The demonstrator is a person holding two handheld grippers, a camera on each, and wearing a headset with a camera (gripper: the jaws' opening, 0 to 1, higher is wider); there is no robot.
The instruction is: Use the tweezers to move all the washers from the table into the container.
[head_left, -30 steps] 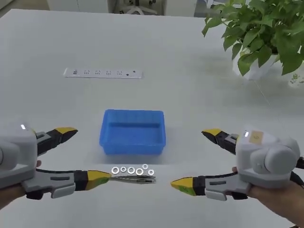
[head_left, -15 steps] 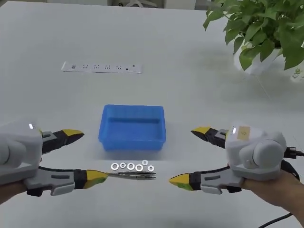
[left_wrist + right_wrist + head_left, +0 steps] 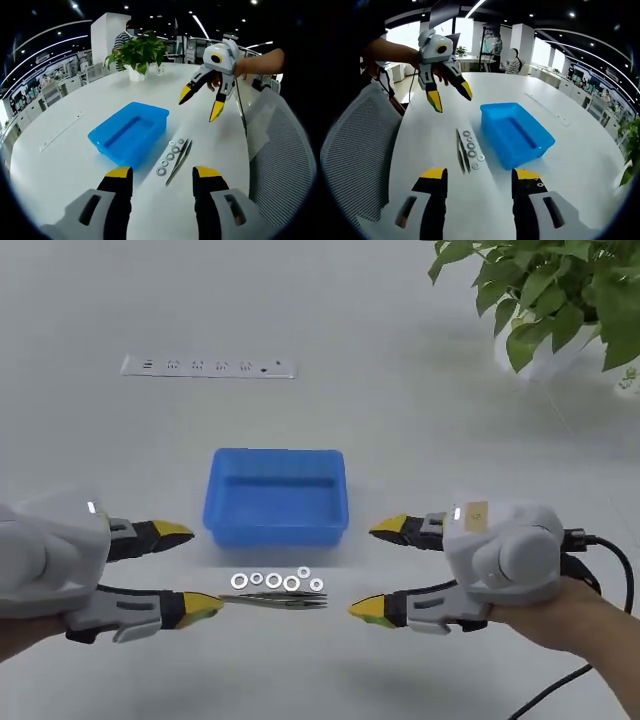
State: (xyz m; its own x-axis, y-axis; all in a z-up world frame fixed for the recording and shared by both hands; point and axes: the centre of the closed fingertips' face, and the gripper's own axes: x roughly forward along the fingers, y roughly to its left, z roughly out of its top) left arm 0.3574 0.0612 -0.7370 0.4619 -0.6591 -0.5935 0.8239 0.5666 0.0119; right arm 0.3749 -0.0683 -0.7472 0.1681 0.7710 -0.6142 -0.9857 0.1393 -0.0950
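A row of several small metal washers (image 3: 273, 581) lies on the white table just in front of the blue container (image 3: 275, 495). The tweezers (image 3: 285, 600) lie beside them on the near side, untouched. My left gripper (image 3: 205, 568) hovers open to the left of the washers, and its lower jaw points at the tweezers' end. My right gripper (image 3: 361, 570) hovers open to their right. In the left gripper view the washers (image 3: 170, 156) and tweezers (image 3: 179, 161) lie just ahead of the open jaws. In the right gripper view the washers (image 3: 471, 148) and tweezers (image 3: 460, 156) lie ahead too.
A white power strip (image 3: 208, 367) lies at the back left of the table. A potted plant (image 3: 560, 300) stands at the back right. A black cable (image 3: 600, 570) trails from the right gripper. A mesh chair (image 3: 280, 150) stands at the table's near side.
Both grippers have moved inward toward the washers and tweezers and are still open. The head camera has tilted down a little. The washers, tweezers and container have stayed put.
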